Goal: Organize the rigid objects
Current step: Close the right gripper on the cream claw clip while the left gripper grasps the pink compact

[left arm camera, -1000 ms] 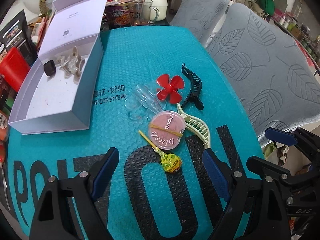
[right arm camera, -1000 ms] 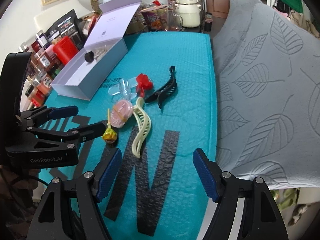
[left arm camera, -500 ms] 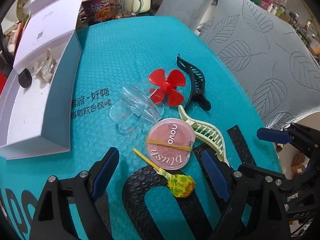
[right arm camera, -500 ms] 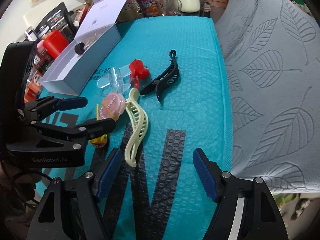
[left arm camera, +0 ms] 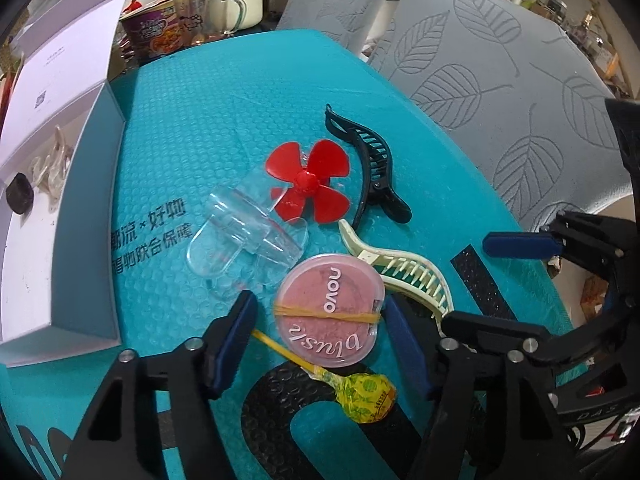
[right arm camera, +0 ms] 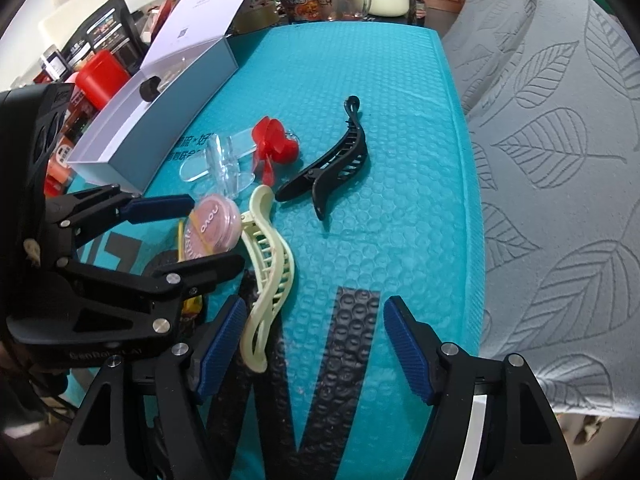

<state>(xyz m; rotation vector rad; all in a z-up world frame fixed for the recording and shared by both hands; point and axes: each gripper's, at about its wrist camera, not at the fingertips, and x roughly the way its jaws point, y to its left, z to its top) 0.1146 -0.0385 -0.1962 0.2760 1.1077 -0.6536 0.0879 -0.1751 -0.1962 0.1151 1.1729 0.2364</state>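
A round pink blush compact (left arm camera: 330,310) with a yellow rubber band lies on the teal mat. My left gripper (left arm camera: 318,326) straddles it, jaws closing, with a gap still showing on the compact's left side. A yellow lollipop (left arm camera: 368,398) lies just below it. A cream hair clip (left arm camera: 404,272), black hair clip (left arm camera: 372,168), red propeller (left arm camera: 308,182) and clear plastic piece (left arm camera: 240,232) lie around it. My right gripper (right arm camera: 314,340) is open over the mat, the cream hair clip (right arm camera: 268,280) beside its left finger (right arm camera: 220,344). In the right wrist view the left gripper (right arm camera: 216,231) brackets the compact (right arm camera: 214,222).
An open white box (left arm camera: 92,220) stands at the left with a small black item (left arm camera: 19,198) and pearly pieces inside. Cups, a noodle bowl (left arm camera: 158,32) and a kettle crowd the far edge. Grey leaf-patterned cushions (left arm camera: 500,92) border the right side.
Both grippers have come down and forward toward the objects. The left gripper's jaws have narrowed around the blush compact; the right gripper's opening looks unchanged.
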